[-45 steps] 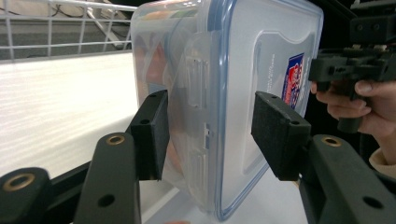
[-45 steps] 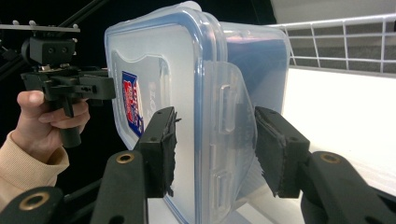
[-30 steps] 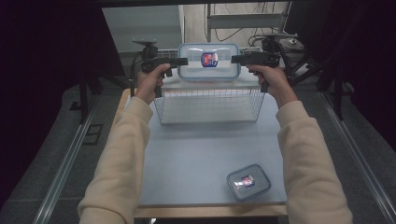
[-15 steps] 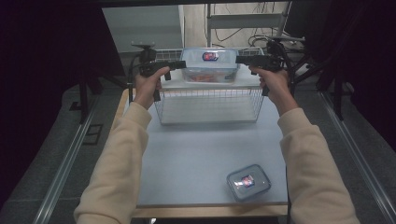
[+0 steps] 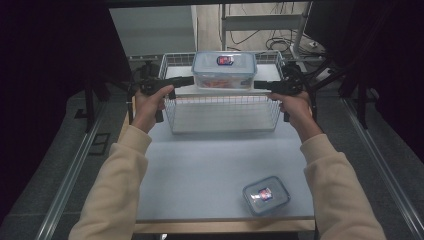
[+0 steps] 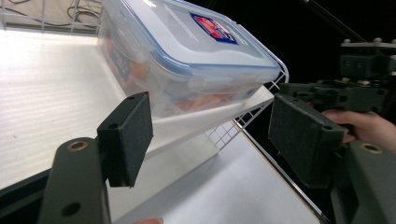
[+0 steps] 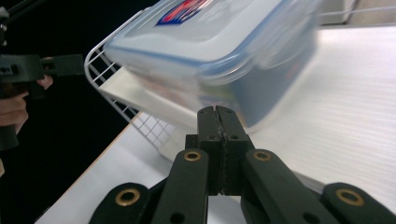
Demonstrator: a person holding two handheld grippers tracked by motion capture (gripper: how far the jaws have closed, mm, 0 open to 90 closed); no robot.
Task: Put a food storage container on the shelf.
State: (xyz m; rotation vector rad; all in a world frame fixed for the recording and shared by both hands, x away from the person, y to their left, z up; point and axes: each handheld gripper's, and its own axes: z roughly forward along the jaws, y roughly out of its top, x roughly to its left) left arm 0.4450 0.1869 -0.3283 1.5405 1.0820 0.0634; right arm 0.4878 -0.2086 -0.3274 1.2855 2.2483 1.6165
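the large container (image 5: 224,70) is showing clear, glossy plastic walls and a smooth translucent lid with a printed label. the wire basket (image 5: 223,113) is presenting thin white-coated metal mesh, lined with a matt white ribbed sheet (image 6: 51,84). the left gripper (image 6: 210,135) pads are showing rough, dark, grainy facing; its arms are reading as matt black plastic with brass-coloured rivets. the table top (image 5: 215,170) is appearing smooth and matt. the sleeves (image 5: 115,190) are looking like soft cream cloth.

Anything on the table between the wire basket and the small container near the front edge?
No. In the high view the table is bare between the wire basket and the small container.
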